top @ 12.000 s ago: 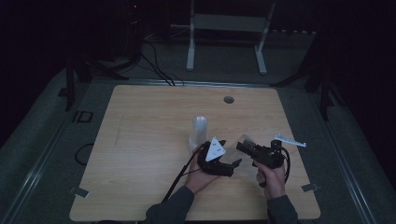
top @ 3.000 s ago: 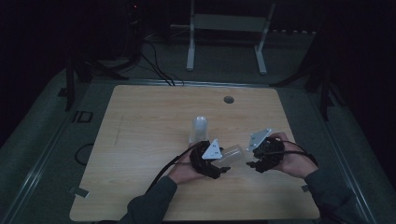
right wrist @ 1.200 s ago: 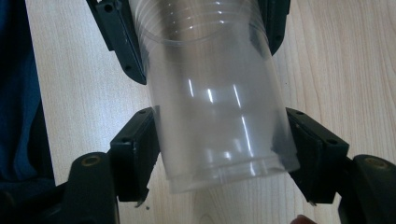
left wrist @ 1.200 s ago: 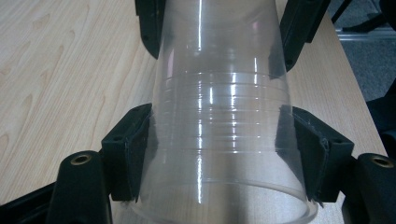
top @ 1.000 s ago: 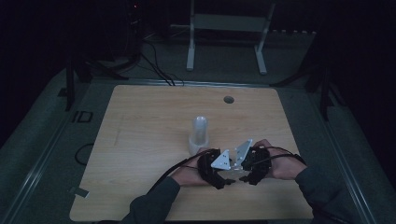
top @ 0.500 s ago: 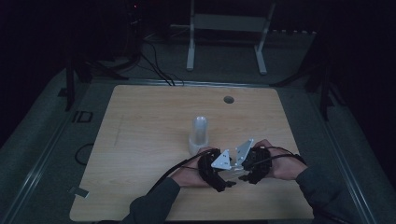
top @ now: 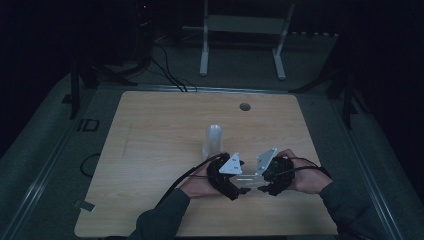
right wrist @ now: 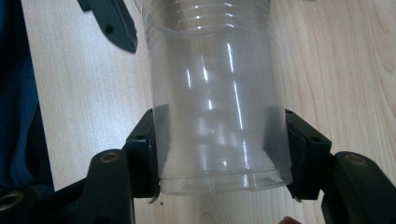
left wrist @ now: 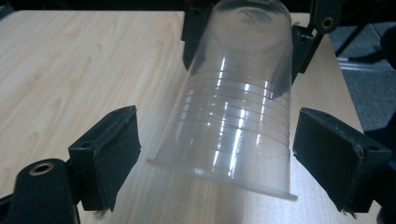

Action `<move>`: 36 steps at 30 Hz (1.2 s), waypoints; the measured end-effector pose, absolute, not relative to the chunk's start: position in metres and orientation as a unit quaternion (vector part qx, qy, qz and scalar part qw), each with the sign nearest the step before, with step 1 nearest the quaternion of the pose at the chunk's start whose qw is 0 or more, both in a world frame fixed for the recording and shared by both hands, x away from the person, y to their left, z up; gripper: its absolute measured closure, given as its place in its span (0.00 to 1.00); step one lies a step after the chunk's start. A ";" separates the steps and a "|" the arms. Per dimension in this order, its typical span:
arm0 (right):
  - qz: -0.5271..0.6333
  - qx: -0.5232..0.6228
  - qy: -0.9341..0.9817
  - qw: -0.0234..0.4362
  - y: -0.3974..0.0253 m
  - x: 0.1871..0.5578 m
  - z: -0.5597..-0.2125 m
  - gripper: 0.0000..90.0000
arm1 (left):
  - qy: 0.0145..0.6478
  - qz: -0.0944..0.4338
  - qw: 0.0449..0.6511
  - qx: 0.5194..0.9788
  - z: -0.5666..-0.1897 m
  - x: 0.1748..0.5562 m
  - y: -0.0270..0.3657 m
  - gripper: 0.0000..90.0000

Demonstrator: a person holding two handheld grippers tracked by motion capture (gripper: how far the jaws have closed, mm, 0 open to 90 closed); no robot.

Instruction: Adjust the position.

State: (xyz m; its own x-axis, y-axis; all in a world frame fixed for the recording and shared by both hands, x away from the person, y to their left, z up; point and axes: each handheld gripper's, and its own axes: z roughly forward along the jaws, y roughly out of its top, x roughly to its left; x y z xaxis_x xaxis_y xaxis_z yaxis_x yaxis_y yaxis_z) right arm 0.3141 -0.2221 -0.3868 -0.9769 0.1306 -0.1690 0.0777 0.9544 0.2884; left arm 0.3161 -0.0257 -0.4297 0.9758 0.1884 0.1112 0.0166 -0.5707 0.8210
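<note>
Two grippers: black, held close together over the near edge of the table (top: 150,150), each topped by a grey three-cornered plate.
Cup (right wrist: 217,88): clear thin plastic, tapered, ringed with fine ridges near the rim; it lies on its side between the two grippers, just above the wood.
Right gripper (right wrist: 219,149): its flat black pads press on both sides of the cup's base end, clamped on it.
Left gripper (left wrist: 219,149): jaws spread wide, one pad on either side of the cup's flared rim, gaps showing on both sides, not touching.
Stack (top: 213,141): a pale, upright column of cups just beyond the grippers, mid-table.
Table: light wood grain, smooth, rounded corners, a small round hole (top: 244,106) near the far edge.
</note>
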 end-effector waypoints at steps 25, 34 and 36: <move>0.146 0.127 0.973 0.126 -0.236 0.321 -0.395 0.46 | 0.123 0.116 0.510 0.843 -0.421 0.330 -0.004 0.25; 0.158 0.150 0.966 0.139 -0.242 0.323 -0.398 0.46 | 0.133 0.120 0.513 0.840 -0.421 0.331 -0.002 0.26; 0.160 0.157 0.964 0.141 -0.243 0.323 -0.398 0.46 | 0.134 0.122 0.514 0.839 -0.421 0.331 -0.002 0.27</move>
